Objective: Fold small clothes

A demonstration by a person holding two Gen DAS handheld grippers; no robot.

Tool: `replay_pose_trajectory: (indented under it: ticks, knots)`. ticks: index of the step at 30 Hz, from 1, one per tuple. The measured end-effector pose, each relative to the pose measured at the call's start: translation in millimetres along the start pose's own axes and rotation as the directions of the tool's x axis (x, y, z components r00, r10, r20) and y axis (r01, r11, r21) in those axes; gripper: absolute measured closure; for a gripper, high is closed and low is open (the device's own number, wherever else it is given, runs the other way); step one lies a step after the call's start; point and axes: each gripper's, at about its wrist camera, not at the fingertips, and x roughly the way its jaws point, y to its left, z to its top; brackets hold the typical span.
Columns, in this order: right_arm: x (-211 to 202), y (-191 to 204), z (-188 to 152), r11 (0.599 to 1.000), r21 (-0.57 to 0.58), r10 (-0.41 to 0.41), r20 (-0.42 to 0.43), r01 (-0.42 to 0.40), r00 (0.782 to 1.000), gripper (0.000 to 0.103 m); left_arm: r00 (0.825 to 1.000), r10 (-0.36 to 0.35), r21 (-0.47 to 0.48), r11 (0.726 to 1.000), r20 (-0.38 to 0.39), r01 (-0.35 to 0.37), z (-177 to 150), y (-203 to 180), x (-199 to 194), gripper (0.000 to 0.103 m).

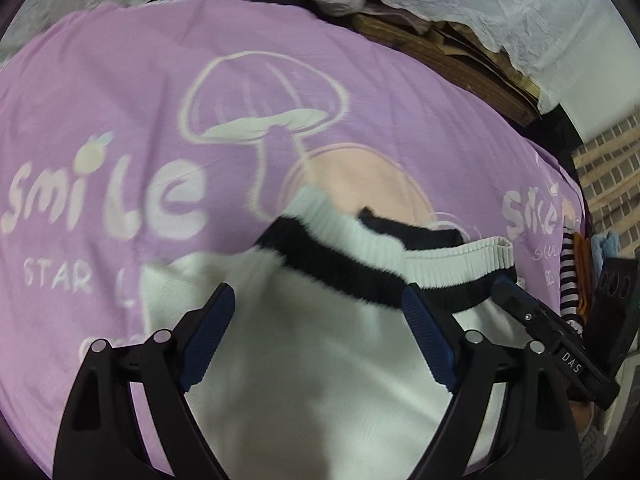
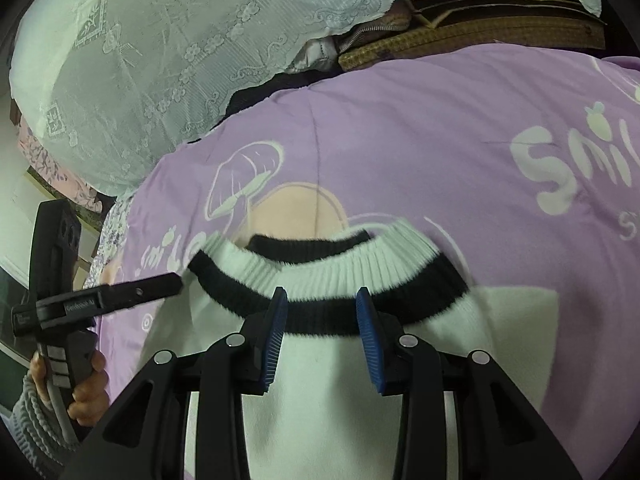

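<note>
A small white garment point(image 1: 320, 360) with a ribbed black-and-white collar point(image 1: 360, 256) lies flat on a purple sheet point(image 1: 120, 100) printed with a mushroom and "smile". My left gripper point(image 1: 316, 292) hovers over the garment's body just below the collar, open wide, with nothing pinched between its blue pads point(image 1: 216, 316). My right gripper point(image 2: 320, 290) is over the middle of the collar point(image 2: 328, 276), its jaws partly apart and open; the fabric under them lies flat. In the left wrist view the right gripper point(image 1: 508, 286) is at the collar's right end. In the right wrist view the left gripper point(image 2: 176, 282) is at its left end.
A white lace cloth point(image 2: 160, 60) covers a pile behind the sheet, beside stacked brown woven mats point(image 2: 480, 28). A striped sock point(image 1: 568, 288) and orange and blue items point(image 1: 600, 248) lie at the sheet's right edge. A hand in a grey knit sleeve point(image 2: 88, 392) holds the left gripper's handle.
</note>
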Motion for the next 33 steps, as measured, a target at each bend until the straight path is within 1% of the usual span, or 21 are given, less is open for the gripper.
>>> replay_pose_trajectory:
  ticks: [2, 3, 5, 6, 7, 8, 9, 10, 12, 13, 17, 20, 21, 24, 25, 26, 29, 30, 31, 32, 33]
  knots:
    - [5.9, -7.9, 2.9, 0.999, 0.028, -0.018, 0.002, 0.018, 1.0, 0.066, 0.999, 0.037, 0.025, 0.999, 0.005, -0.037, 3.7, -6.0, 10.0, 0.02]
    - [7.9, -13.2, 3.5, 0.998, 0.047, -0.028, 0.001, 0.028, 1.0, 0.068, 0.998, 0.071, 0.032, 0.997, 0.004, -0.071, 5.2, -5.9, 17.6, 0.02]
    - [14.3, -30.2, 4.2, 0.994, 0.107, -0.022, -0.006, 0.023, 1.0, 0.076, 0.989, 0.145, 0.036, 0.989, 0.001, -0.145, 6.9, -0.8, 30.1, 0.02]
    - [16.8, -37.4, 3.9, 0.992, 0.124, -0.024, -0.007, 0.024, 1.0, 0.079, 0.981, 0.192, 0.038, 0.981, -0.003, -0.192, 6.9, 4.3, 37.6, 0.016]
    - [19.8, -46.6, 2.8, 0.99, 0.144, -0.013, -0.009, 0.014, 1.0, 0.088, 0.976, 0.217, 0.032, 0.976, -0.016, -0.216, 6.3, 13.3, 47.6, 0.012]
    - [21.7, -55.4, 1.6, 0.986, 0.168, 0.002, -0.005, -0.001, 1.0, 0.1, 0.981, 0.193, 0.01, 0.981, -0.015, -0.193, 5.0, 22.9, 52.8, 0.006]
    - [22.7, -63.9, 0.5, 0.98, 0.196, 0.019, 0.002, -0.019, 1.0, 0.103, 0.984, 0.178, -0.001, 0.984, -0.001, -0.178, 4.1, 27.3, 53.3, 0.004]
    - [23.8, -78.2, -2.0, 0.963, 0.254, 0.085, 0.019, -0.087, 0.996, 0.103, 0.984, 0.18, 0.012, 0.984, 0.02, -0.18, 2.6, 28.1, 53.2, 0.004]
    - [24.3, -90.4, -5.7, 0.942, 0.303, 0.139, 0.046, -0.147, 0.989, 0.103, 0.978, 0.202, 0.038, 0.978, 0.053, -0.204, -0.9, 24.5, 53.2, 0.004]
    - [23.8, -92.3, -7.3, 0.941, 0.301, 0.145, 0.057, -0.155, 0.988, 0.103, 0.975, 0.208, 0.043, 0.976, 0.072, -0.211, -3.3, 23.7, 53.2, 0.004]
    - [23.0, -80.5, -8.8, 0.967, 0.233, 0.09, 0.063, -0.103, 0.994, 0.103, 0.979, 0.182, 0.031, 0.982, 0.093, -0.186, -5.2, 29.4, 51.8, 0.004]
    - [18.6, -77.9, -8.5, 0.965, 0.248, 0.073, 0.055, -0.085, 0.996, 0.103, 0.978, 0.198, 0.02, 0.98, 0.068, -0.2, -4.5, 26.4, 45.7, 0.004]
    - [11.9, -71.2, -9.1, 0.972, 0.23, 0.037, 0.051, -0.048, 0.998, 0.103, 0.977, 0.204, 0.016, 0.979, 0.061, -0.205, -6.2, 26.2, 41.7, 0.004]
    - [-14.4, -53.4, -16.7, 0.987, 0.162, -0.022, 0.072, 0.01, 0.997, 0.09, 0.979, 0.189, 0.011, 0.982, 0.07, -0.19, -17.1, 27.3, 13.0, 0.005]
    - [-24.7, -48.4, -22.0, 0.99, 0.143, -0.03, 0.088, 0.017, 0.996, 0.077, 0.98, 0.183, 0.009, 0.983, 0.079, -0.184, -21.5, 28.7, 5.6, 0.005]
    - [-32.7, -46.7, -27.1, 0.991, 0.132, -0.032, 0.097, 0.019, 0.995, 0.072, 0.979, 0.182, 0.002, 0.983, 0.088, -0.183, -28.6, 32.0, -3.4, 0.005]
    - [-50.3, -42.7, -49.3, 0.993, 0.107, -0.048, 0.09, 0.038, 0.995, 0.072, 0.977, 0.198, -0.031, 0.98, 0.073, -0.196, -50.4, 47.8, -12.7, 0.005]
    - [-51.1, -44.7, -58.4, 0.993, 0.11, -0.054, 0.073, 0.046, 0.996, 0.072, 0.977, 0.207, -0.046, 0.978, 0.058, -0.205, -56.9, 54.8, -11.5, 0.005]
    - [-48.4, -48.4, -66.1, 0.992, 0.116, -0.057, 0.051, 0.051, 0.997, 0.075, 0.974, 0.224, -0.069, 0.973, 0.027, -0.222, -66.3, 65.3, -5.6, 0.004]
    - [-46.3, -52.6, -74.0, 0.991, 0.123, -0.051, 0.044, 0.045, 0.998, 0.079, 0.978, 0.209, -0.087, 0.974, 0.012, -0.207, -72.4, 71.8, -0.6, 0.004]
    - [-46.5, -55.3, -79.2, 0.991, 0.132, -0.046, 0.053, 0.039, 0.998, 0.082, 0.984, 0.176, -0.108, 0.979, 0.022, -0.172, -78.9, 78.1, 0.1, 0.004]
